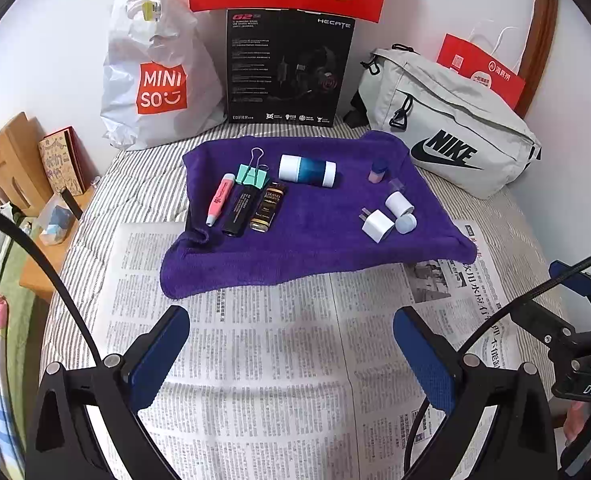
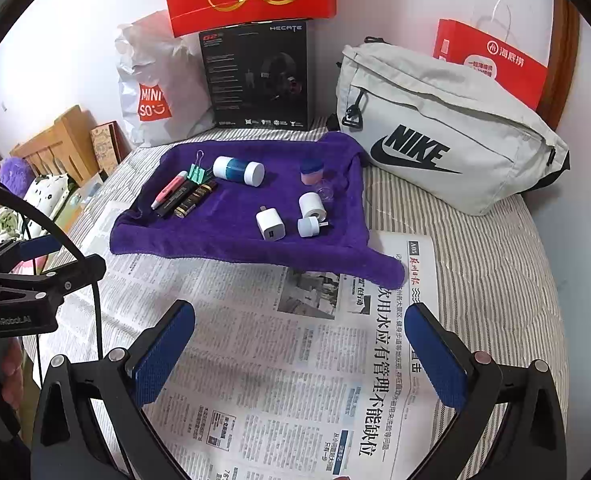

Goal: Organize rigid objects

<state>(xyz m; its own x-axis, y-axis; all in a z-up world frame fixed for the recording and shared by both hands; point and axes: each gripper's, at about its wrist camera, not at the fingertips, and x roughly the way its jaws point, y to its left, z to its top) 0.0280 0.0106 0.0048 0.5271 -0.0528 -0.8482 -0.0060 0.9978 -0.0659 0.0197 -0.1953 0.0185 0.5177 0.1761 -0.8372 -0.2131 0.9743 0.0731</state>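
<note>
A purple towel (image 1: 315,240) (image 2: 223,240) lies on a newspaper (image 1: 255,360) (image 2: 295,360). On its left side lie a pink pen (image 1: 220,198) (image 2: 169,189), a green binder clip (image 1: 251,174) (image 2: 196,172), a black stick (image 1: 241,208) (image 2: 177,198) and a brown bottle (image 1: 268,207) (image 2: 195,200). A white-and-blue cylinder (image 1: 307,170) (image 2: 238,169) lies in the middle. On the right are a small pink-and-blue jar (image 1: 377,172) (image 2: 311,172), a white charger (image 1: 377,225) (image 2: 270,225) and two white caps (image 1: 399,203) (image 2: 312,205). My left gripper (image 1: 291,320) and right gripper (image 2: 301,316) are open and empty above the newspaper, short of the towel.
A Miniso bag (image 1: 155,76) (image 2: 155,92), a black headset box (image 1: 287,68) (image 2: 255,76), a grey Nike bag (image 1: 447,128) (image 2: 435,128) and red paper bags (image 1: 483,68) (image 2: 495,60) stand along the back wall. A wooden bed frame (image 1: 11,160) is at the left.
</note>
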